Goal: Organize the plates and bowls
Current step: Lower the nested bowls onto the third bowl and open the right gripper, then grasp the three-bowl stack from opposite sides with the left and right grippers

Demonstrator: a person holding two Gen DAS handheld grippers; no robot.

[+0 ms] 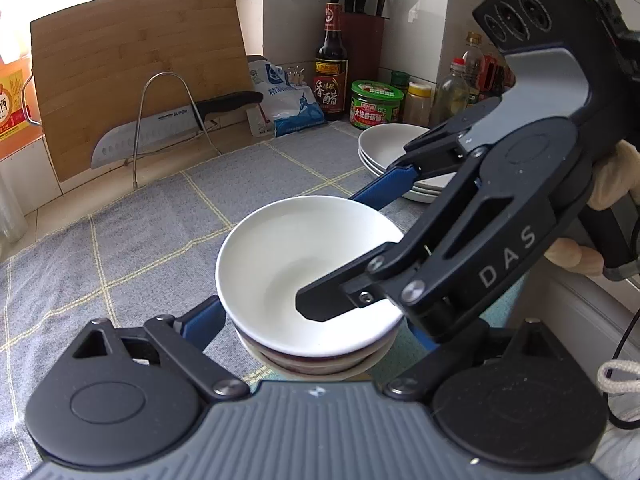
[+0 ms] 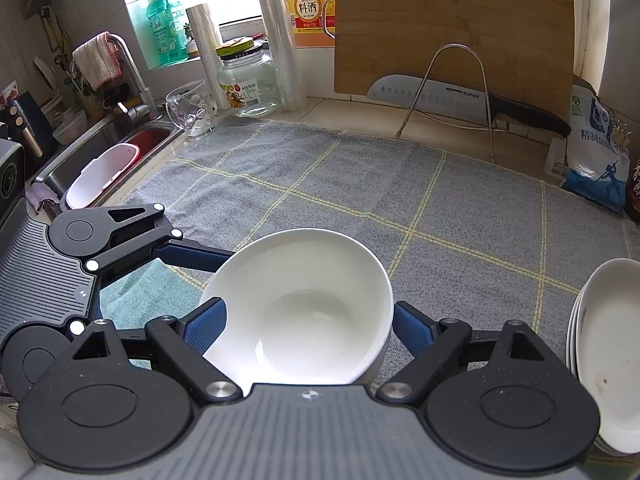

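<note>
A stack of bowls [image 1: 320, 356] stands on the grey checked cloth [image 1: 140, 240], with a white bowl [image 1: 280, 256] [image 2: 304, 300] on top. My left gripper [image 1: 316, 340] is open; its blue fingers [image 1: 204, 320] flank the stack low down, and the right one is mostly hidden. My right gripper [image 2: 308, 320] [image 1: 328, 252] reaches in from the right and is open. One of its fingers hangs inside the top bowl, the other stands outside the rim with a gap. A stack of white plates [image 1: 388, 148] [image 2: 608, 344] sits to the right.
A bamboo cutting board [image 2: 452, 24] and a knife [image 2: 440, 96] on a wire rack stand at the back. Sauce bottles [image 1: 331, 64], jars and a knife block [image 1: 360, 40] crowd the back right corner. A sink [image 2: 104, 148], glass [image 2: 192, 108] and jar [image 2: 248, 80] lie left.
</note>
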